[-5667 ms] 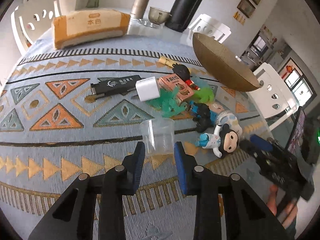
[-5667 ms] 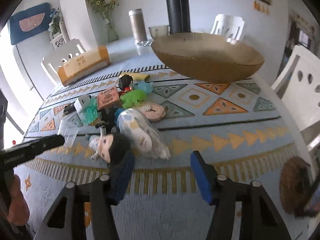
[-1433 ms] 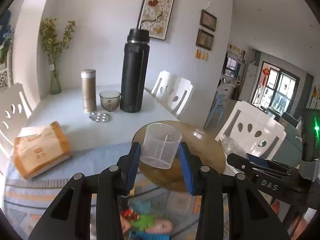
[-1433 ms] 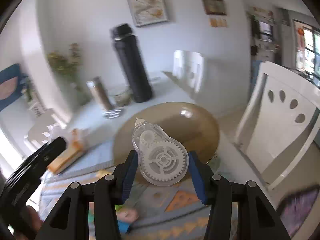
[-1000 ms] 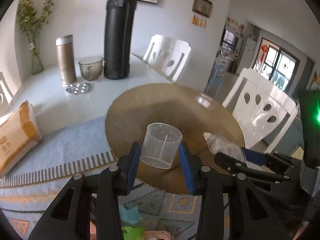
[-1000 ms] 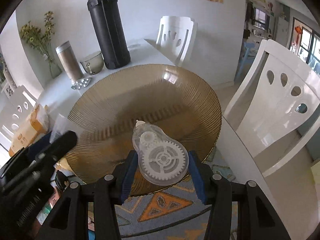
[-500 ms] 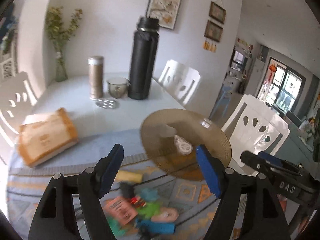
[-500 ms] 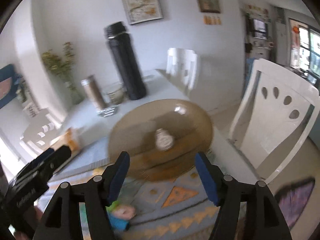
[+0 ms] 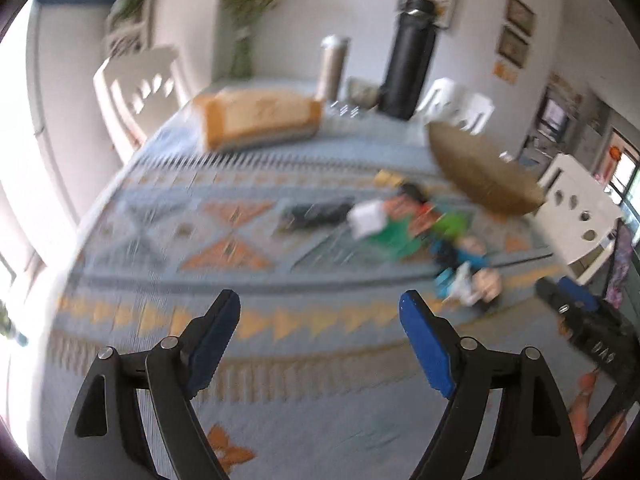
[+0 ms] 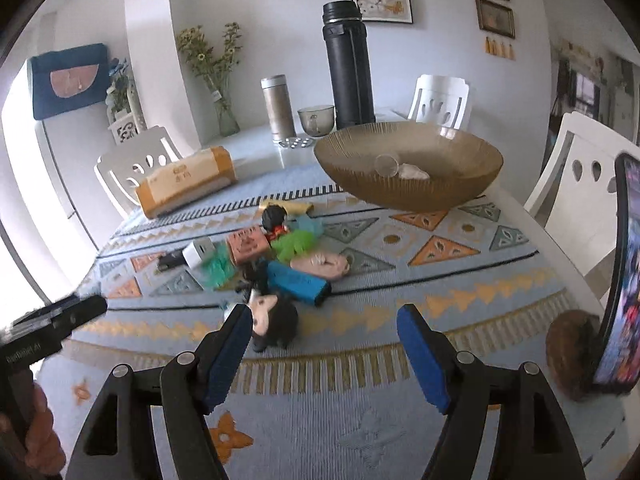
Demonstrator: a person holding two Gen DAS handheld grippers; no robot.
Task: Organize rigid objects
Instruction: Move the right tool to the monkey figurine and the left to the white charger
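Note:
The brown ribbed bowl (image 10: 408, 168) stands at the far right of the table and holds the clear cup (image 10: 386, 165) and the clear tape dispenser (image 10: 412, 171). The bowl also shows in the blurred left wrist view (image 9: 480, 172). A pile of small items lies mid-table: a dark-haired doll (image 10: 276, 316), a blue block (image 10: 298, 280), a pink item (image 10: 320, 263), a green toy (image 10: 294, 242), a pink box (image 10: 246, 244), a white charger (image 10: 198, 254). My right gripper (image 10: 324, 316) is open and empty, its left pad beside the doll. My left gripper (image 9: 320, 312) is open and empty above the tablecloth.
A black flask (image 10: 348, 68), a metal tumbler (image 10: 278, 108), a glass cup (image 10: 316, 118) and an orange tissue pack (image 10: 186, 186) stand at the back. White chairs (image 10: 580, 184) ring the table. A phone (image 10: 624, 272) stands at the right edge.
Both grippers have pulled back from the bowl and dropped low toward the table's near side. The cup and tape dispenser, let go earlier, lie in the bowl.

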